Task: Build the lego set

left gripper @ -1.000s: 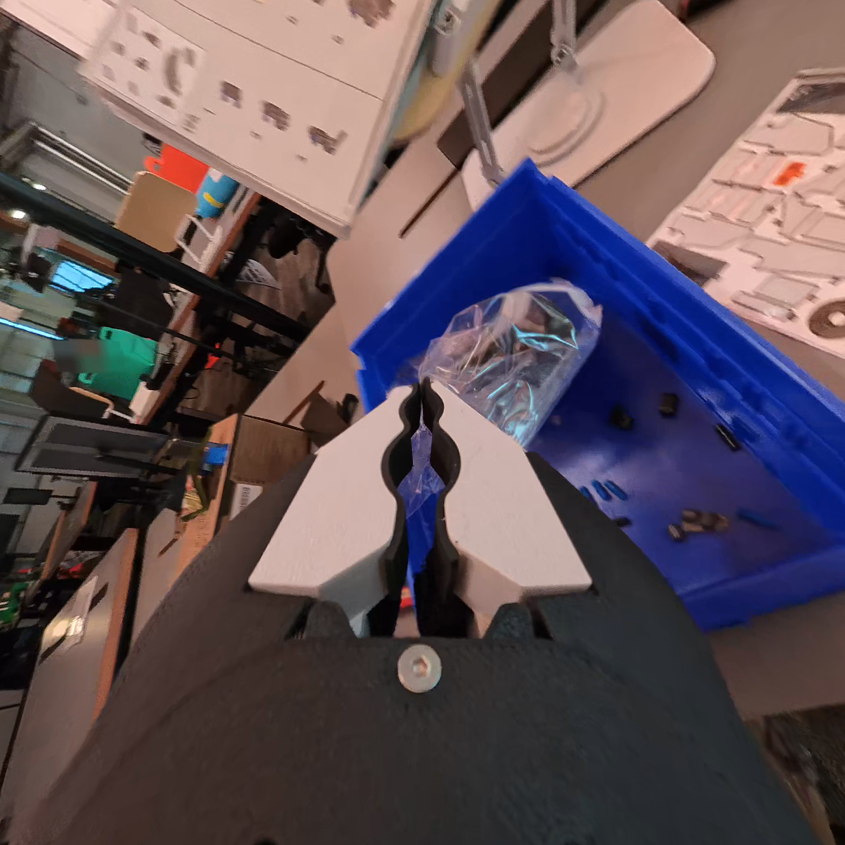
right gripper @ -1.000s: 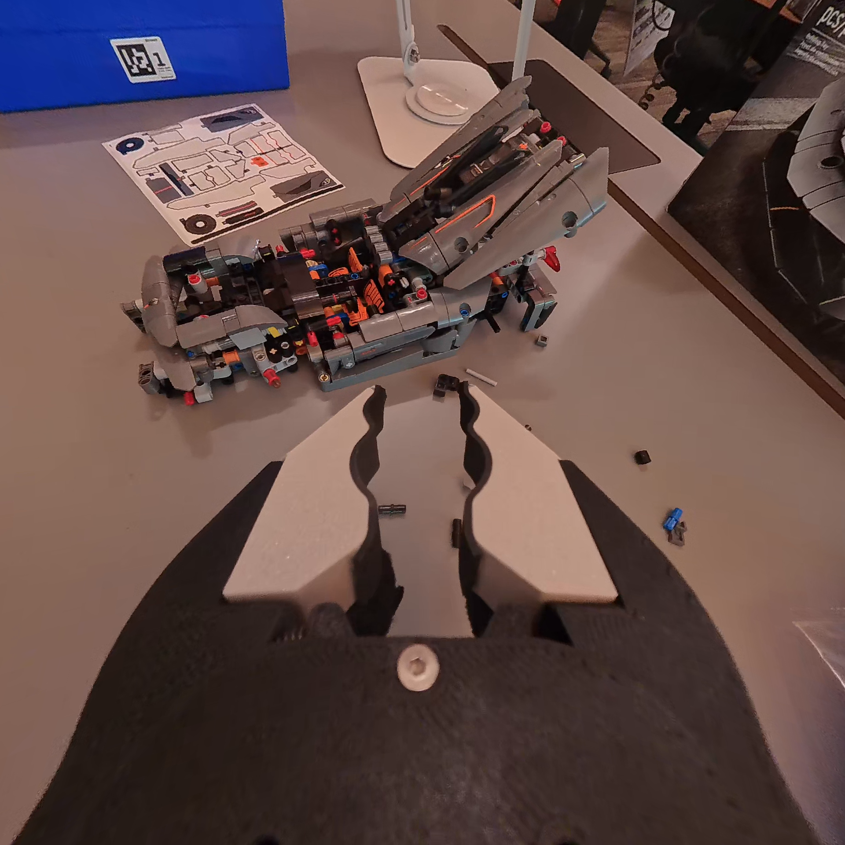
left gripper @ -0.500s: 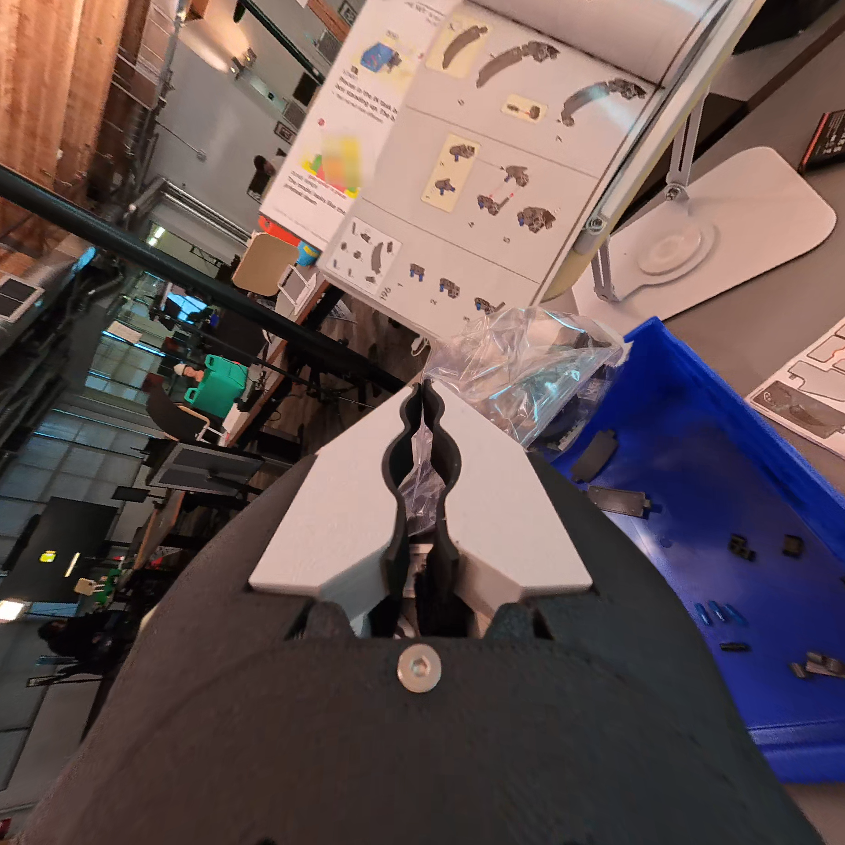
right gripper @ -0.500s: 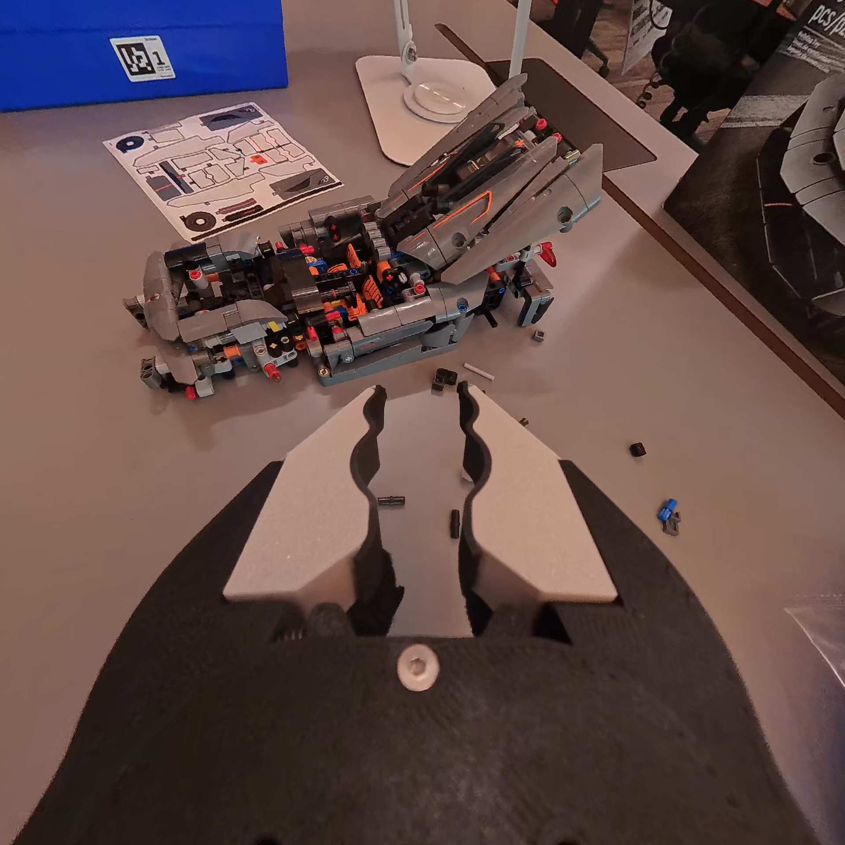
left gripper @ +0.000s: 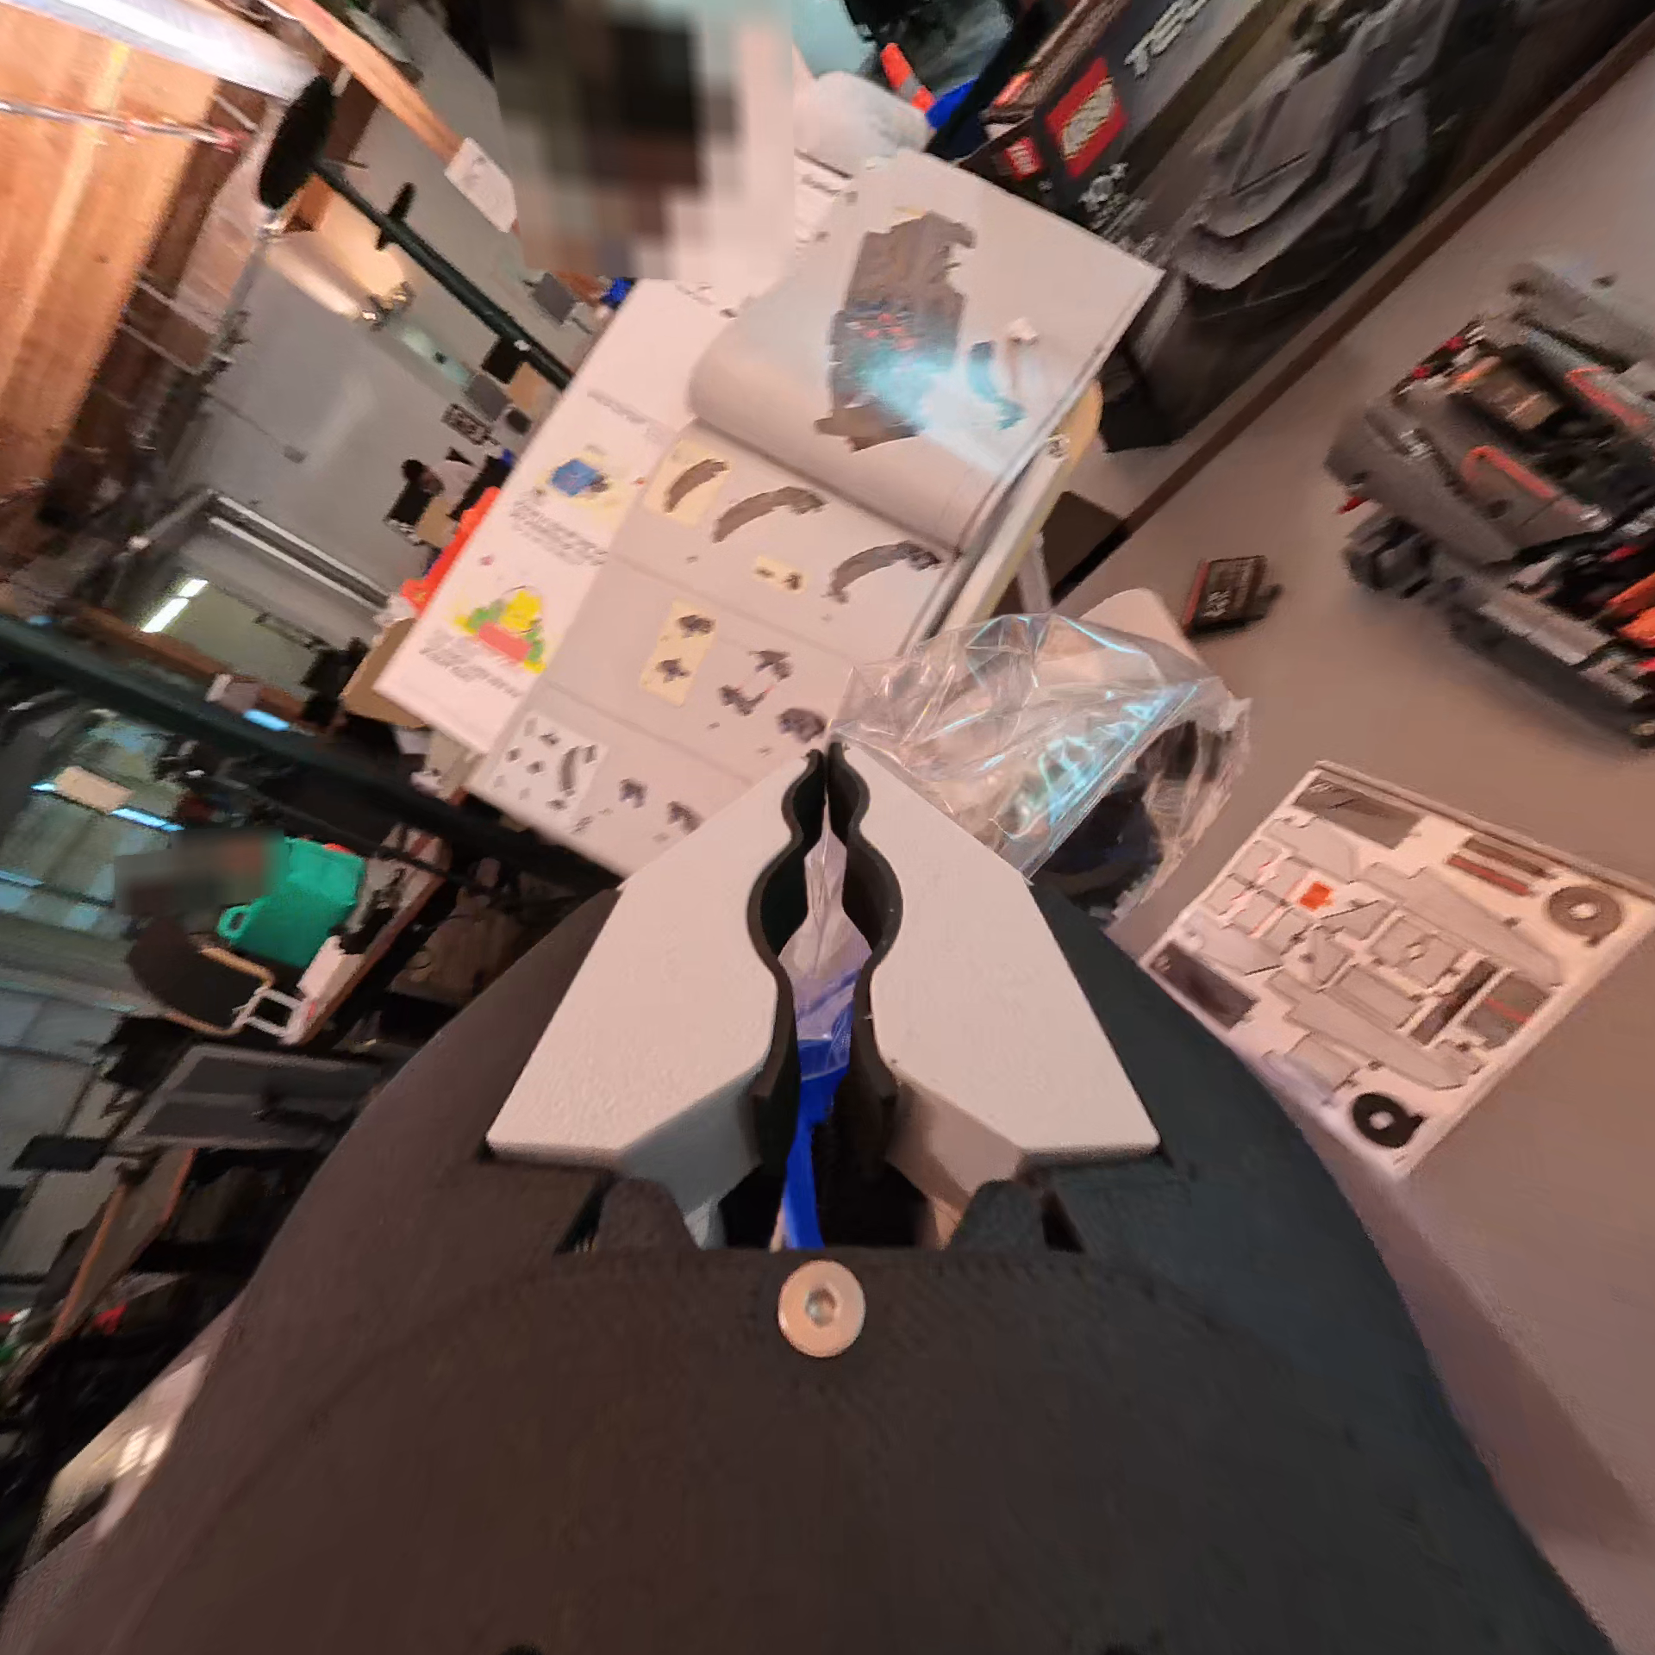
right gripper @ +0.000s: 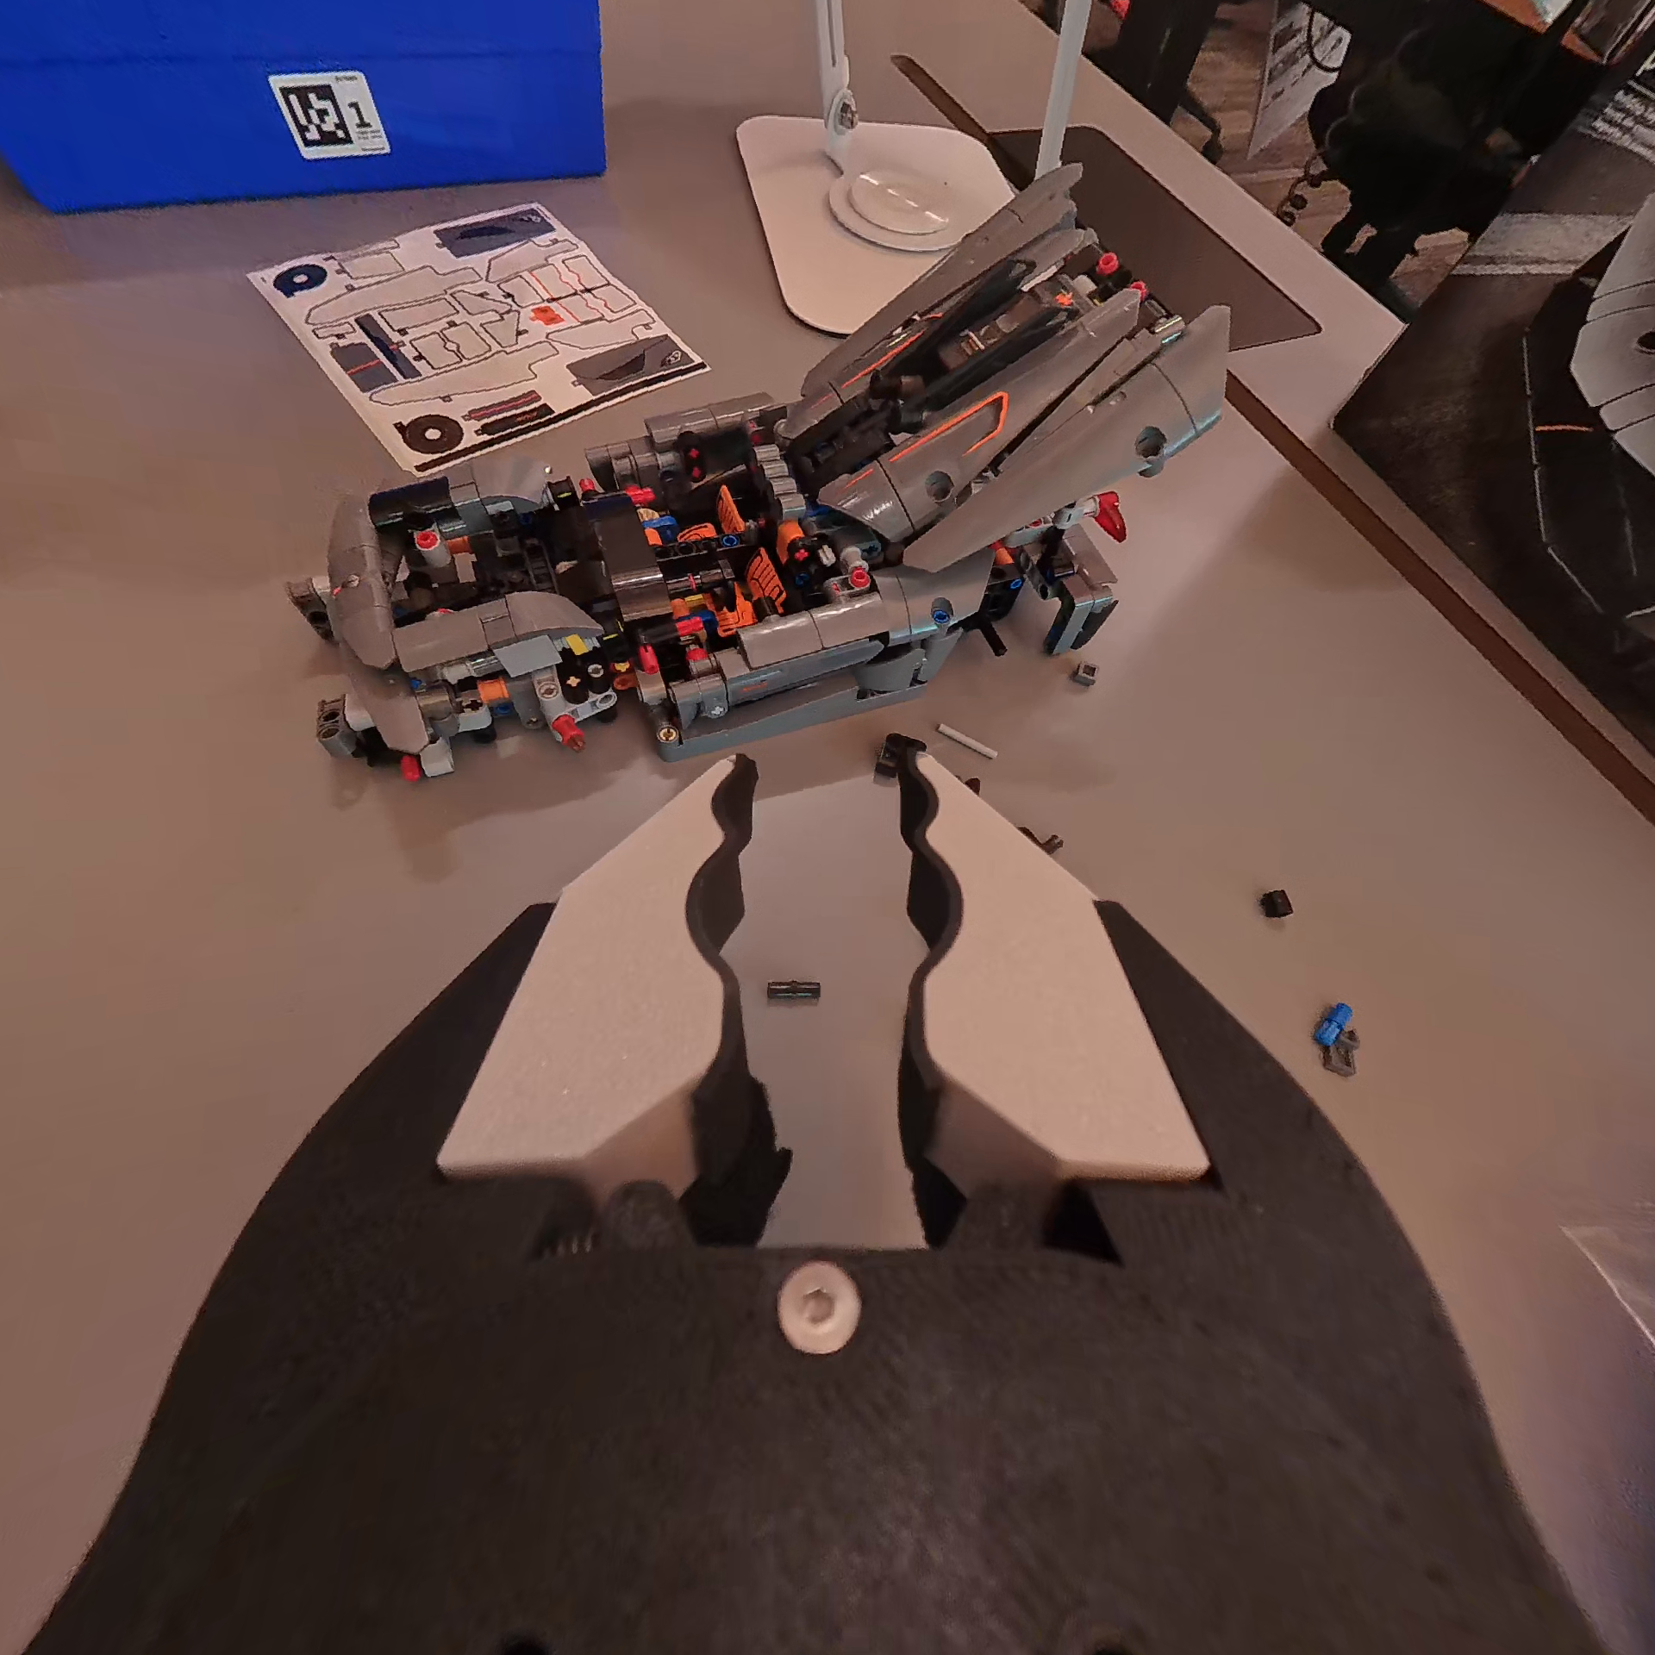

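Between my right gripper's (right gripper: pixel 824 770) parted, empty fingers a black pin (right gripper: pixel 793 989) lies crosswise on the table, near the half-built model (right gripper: pixel 716 555), while my left gripper (left gripper: pixel 826 761) clamps the plastic bag (left gripper: pixel 1030 725) aloft.

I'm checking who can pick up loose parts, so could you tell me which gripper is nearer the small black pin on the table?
Right. The right gripper is open, with the black pin between its fingers; the left gripper holds a plastic bag elsewhere.
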The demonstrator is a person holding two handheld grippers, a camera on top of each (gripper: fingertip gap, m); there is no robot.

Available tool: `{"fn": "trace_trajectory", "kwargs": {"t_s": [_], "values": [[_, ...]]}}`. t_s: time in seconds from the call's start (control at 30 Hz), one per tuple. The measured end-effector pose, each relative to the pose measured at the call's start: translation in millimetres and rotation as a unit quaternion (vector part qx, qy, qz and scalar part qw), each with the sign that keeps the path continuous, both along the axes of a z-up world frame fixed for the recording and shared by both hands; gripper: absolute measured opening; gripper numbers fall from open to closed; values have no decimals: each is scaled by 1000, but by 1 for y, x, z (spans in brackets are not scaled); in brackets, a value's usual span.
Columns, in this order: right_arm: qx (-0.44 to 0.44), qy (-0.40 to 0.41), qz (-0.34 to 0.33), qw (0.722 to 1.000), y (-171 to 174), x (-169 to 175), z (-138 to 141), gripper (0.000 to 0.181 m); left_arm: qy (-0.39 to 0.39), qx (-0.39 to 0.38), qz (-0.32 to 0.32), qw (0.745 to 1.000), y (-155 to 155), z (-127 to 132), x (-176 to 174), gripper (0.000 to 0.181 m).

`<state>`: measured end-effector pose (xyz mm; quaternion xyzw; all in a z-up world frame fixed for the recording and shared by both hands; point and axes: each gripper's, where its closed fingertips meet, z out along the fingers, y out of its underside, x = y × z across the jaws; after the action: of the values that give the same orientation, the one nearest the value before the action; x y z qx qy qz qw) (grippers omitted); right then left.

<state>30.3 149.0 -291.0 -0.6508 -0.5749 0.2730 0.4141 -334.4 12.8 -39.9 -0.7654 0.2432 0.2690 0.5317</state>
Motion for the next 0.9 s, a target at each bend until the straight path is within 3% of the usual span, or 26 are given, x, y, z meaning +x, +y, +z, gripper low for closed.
{"fn": "trace_trajectory", "kwargs": {"t_s": [0.17, 0.27, 0.37, 0.47, 0.63, 0.73, 0.83, 0.9], "values": [[-7, 7, 2, 1000, 1, 1, -1, 31, -72, -50, -39, 995, 50, -43, 36, 0], [-14, 10, 0, 1000, 4, 2, -3, 31, -87, -52, -44, 994, 77, -55, 49, 0], [-14, 14, -2, 1000, 5, 3, -1, 31, -68, -42, -23, 997, 99, -69, 51, 0], [-14, 24, -6, 1000, 7, 6, 3, 31, -60, -41, -15, 997, 108, -99, 58, 0], [-21, 34, -13, 999, 10, 11, 7, 31, -61, -100, -1, 993, 91, -172, 61, 0], [-22, 33, -13, 999, 10, 10, 6, 31, -105, -199, -3, 974, 64, -213, 66, 40], [-24, 32, -10, 999, 8, 9, 5, 31, -139, -258, -31, 956, 28, -222, 76, 71], [-26, 27, -10, 999, 7, 10, 2, 31, -138, -229, -41, 963, 10, -200, 71, 75]]}}
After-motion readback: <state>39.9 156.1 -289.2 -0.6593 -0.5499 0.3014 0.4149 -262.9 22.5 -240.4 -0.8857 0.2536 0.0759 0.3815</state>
